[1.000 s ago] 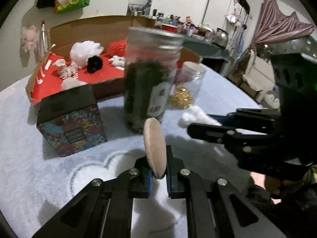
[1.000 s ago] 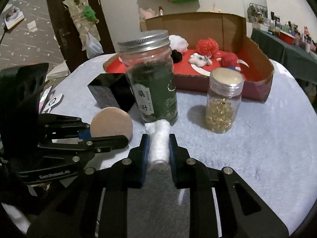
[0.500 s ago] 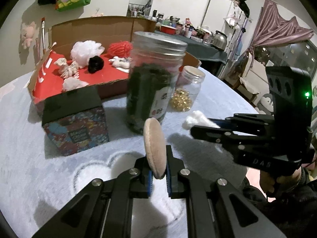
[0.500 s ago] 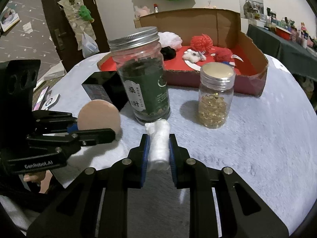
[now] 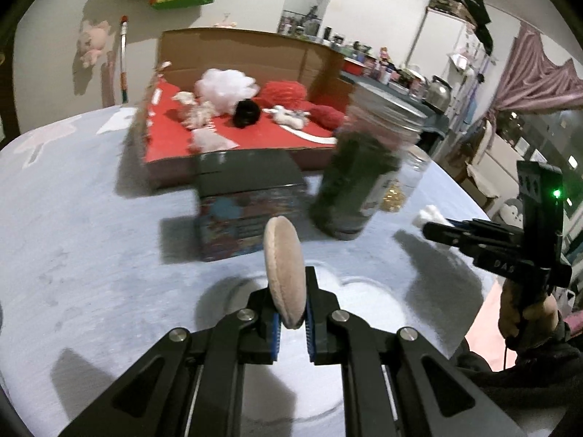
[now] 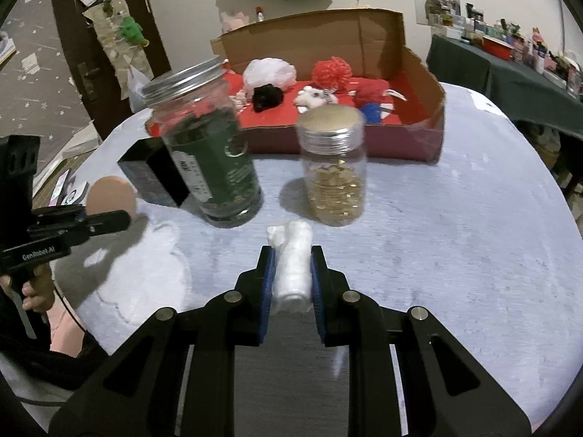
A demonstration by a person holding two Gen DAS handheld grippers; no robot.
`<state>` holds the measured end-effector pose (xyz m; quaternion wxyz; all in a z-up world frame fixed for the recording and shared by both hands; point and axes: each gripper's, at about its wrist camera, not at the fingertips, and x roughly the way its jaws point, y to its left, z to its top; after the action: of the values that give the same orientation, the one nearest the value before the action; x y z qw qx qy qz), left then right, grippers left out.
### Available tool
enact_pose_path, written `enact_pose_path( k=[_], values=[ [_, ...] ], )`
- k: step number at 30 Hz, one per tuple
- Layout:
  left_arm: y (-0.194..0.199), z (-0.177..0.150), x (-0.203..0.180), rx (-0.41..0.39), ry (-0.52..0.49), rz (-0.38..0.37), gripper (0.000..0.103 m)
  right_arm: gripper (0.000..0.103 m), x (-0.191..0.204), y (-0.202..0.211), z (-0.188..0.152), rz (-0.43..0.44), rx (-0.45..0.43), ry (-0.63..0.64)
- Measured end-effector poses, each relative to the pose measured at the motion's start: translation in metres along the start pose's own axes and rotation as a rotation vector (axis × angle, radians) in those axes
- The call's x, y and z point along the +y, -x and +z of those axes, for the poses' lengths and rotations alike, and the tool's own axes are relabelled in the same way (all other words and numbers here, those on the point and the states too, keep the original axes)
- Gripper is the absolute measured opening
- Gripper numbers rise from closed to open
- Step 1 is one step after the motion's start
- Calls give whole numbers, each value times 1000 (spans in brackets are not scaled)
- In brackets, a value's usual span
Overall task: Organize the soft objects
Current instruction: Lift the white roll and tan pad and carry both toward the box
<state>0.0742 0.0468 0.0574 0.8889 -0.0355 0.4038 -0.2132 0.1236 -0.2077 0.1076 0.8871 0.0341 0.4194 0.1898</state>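
Puff [image 5: 283,272] sits clamped edge-on between the jaws of your left gripper [image 5: 291,322], which are closed tight on it, and it stands up past the fingertips. Your right gripper [image 6: 291,284] is closed just as firmly on the cotton roll [image 6: 292,264], which runs lengthwise between the pads and pokes out ahead of them.

What has changed over the last second is your left hand's place: it has slid sideways, so the patterned box [image 5: 251,211] that lay off to the tool's left is now straight ahead of it, and the tea jar [image 5: 359,167] has gone from dead ahead to the right. Your right hand has drifted less; the tea jar has shifted left of its line, with the pill jar [image 6: 333,169] just right of it. Neither grip has altered.

That probably means you are steering both soft things around the jars toward the tray [image 5: 171,54] beyond them, where pompoms [image 5: 227,85] and small toys already lie on the red floor. Both items are lifted off the cloth [image 6: 455,225], so what remains is the carry and the release.
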Motion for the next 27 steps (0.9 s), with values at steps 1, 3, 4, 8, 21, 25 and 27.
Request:
enact_pose_path(
  k=[1, 3, 4, 8, 21, 25, 27],
  values=[
    [1, -1, 4, 1, 8, 8, 11, 19, -2, 0, 0, -3, 2, -3],
    [3, -1, 12, 5, 23, 21, 11, 19, -5, 0, 0, -10, 4, -8],
    [4, -2, 15, 5, 30, 30, 11, 19, -7, 0, 0, -15, 5, -11],
    [7, -3, 28, 9, 48, 64, 11, 19, -14, 1, 1, -36, 7, -15],
    [-1, 10, 54, 33, -8, 123, 11, 19, -39, 2, 6, -95, 9, -22],
    [-5, 17, 56, 42, -47, 129, 11, 19, -42, 2, 11, -111, 9, 6],
    [-6, 20, 56, 44, -73, 128, 11, 19, -45, 1, 15, -113, 11, 20]
  ],
)
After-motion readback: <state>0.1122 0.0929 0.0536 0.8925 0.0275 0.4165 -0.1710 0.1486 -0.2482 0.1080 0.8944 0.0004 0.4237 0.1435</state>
